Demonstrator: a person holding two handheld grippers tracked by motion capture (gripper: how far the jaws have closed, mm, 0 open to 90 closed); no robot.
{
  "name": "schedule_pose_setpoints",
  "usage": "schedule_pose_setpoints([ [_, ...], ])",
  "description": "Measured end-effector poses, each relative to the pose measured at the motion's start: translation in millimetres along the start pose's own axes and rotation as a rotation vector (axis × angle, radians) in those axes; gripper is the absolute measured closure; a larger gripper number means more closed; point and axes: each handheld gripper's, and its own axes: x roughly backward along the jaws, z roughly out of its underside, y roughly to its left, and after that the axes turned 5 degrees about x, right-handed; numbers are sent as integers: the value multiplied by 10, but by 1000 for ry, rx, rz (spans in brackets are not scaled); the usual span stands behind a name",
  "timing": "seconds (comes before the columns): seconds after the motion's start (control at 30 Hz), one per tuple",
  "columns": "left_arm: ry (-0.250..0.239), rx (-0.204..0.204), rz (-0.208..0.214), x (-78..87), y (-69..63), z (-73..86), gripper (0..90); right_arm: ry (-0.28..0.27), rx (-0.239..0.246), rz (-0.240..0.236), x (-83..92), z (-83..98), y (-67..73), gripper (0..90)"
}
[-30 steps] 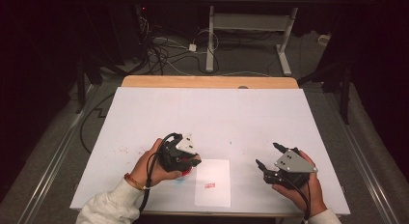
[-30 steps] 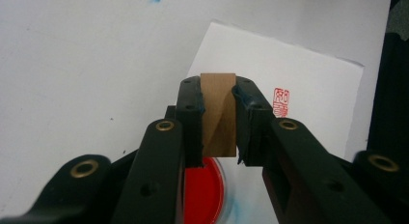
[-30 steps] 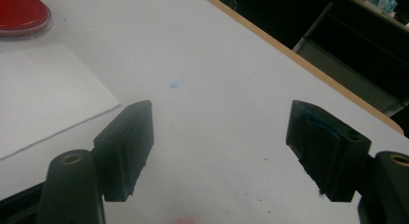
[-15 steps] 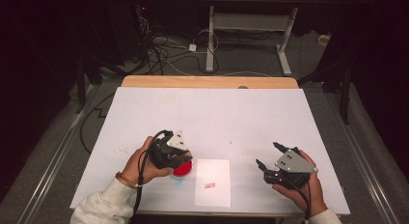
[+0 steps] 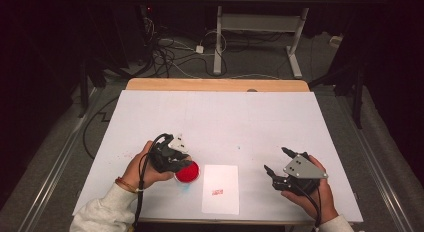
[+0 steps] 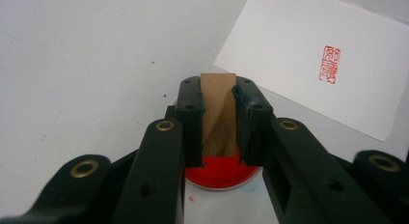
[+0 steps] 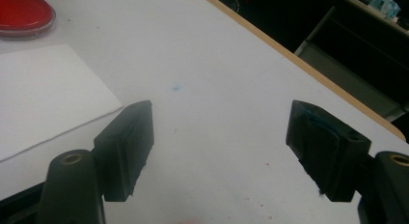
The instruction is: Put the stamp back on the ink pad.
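On your desk (image 5: 220, 117), the ink pad (image 5: 187, 172) sits just left of the paper sheet (image 5: 220, 189). Your left claw (image 5: 175, 162) holds the wooden stamp (image 6: 218, 108) over the pad; your right claw (image 5: 275, 164) rests right of the sheet.

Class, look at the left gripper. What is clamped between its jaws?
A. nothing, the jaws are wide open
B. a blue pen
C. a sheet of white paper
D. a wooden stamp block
D: in the left gripper view the left gripper is shut on the wooden stamp block, whose lower end stands over the red ink pad.
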Motion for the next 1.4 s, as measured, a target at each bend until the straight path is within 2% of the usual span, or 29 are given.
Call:
schedule_pose_setpoints([
  [0.1, 22, 0, -4, -52, 11, 3, 734, -2, 2, 0, -1, -3, 5, 257],
  [0.37, 85, -5, 16, -202, 38, 33, 733, 2, 1, 0, 5, 5, 10, 258],
  [0.6, 116, -5, 16, -320, 42, 57, 732, 4, 10, -5, 6, 1, 33, 259],
  [0.83, 117, -6, 16, -343, 36, 52, 712, 3, 16, -7, 17, 7, 31, 260],
  [1.03, 128, -9, 4, -358, 24, 40, 623, 3, 16, -6, 21, 9, 33, 260],
  [1.17, 110, -1, -8, -321, 16, 23, 531, 1, 15, -3, 27, 8, 32, 260],
  [1.27, 67, 3, -27, -260, -5, 12, 442, 3, 18, -3, 27, 9, 36, 260],
  [1.4, 17, 10, -37, -199, -30, 2, 389, 4, 20, 1, 31, 5, 39, 260],
])
